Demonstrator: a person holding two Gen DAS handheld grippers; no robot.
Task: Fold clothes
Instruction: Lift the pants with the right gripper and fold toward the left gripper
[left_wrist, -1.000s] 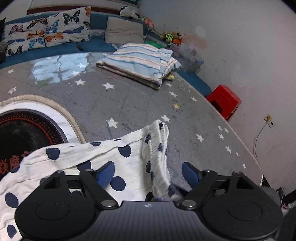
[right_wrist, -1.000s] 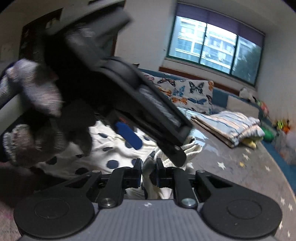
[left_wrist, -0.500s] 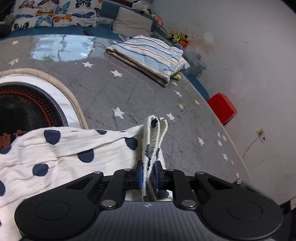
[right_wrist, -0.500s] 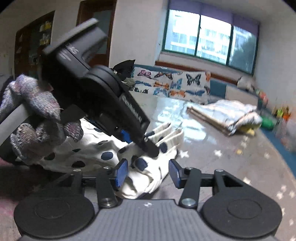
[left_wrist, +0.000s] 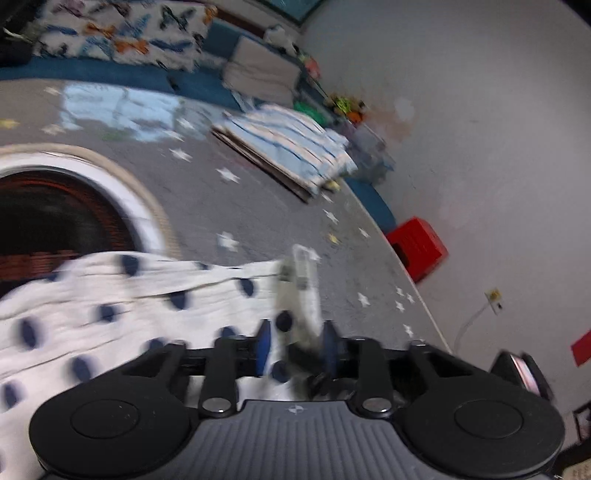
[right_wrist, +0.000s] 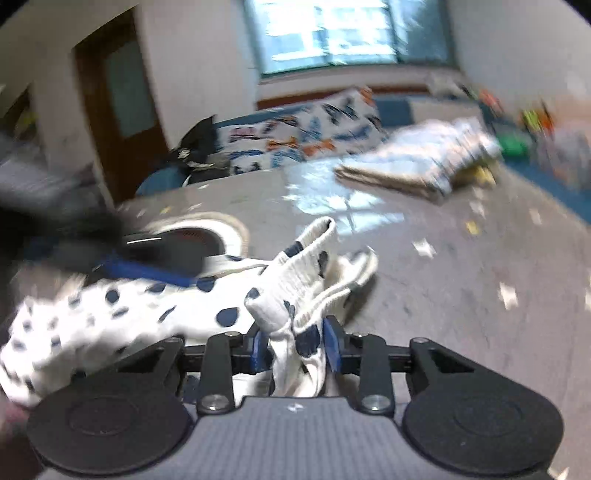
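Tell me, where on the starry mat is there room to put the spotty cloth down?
The bare grey star mat is free between the round rug, the folded striped blanket and the red stool. It is crowded along the far edge by the butterfly pillows and toys, and near the polka-dot garment.

Grey star-patterned mat (left_wrist: 258, 206) under dotted garment (left_wrist: 122, 295), striped blanket (left_wrist: 291, 147)

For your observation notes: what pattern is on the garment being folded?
White garment with dark blue dots; clearest in right wrist view.

Both wrist views look down along their tongs, close over the same spotted cloth (left_wrist: 155, 291) and grey mat (right_wrist: 461, 295).
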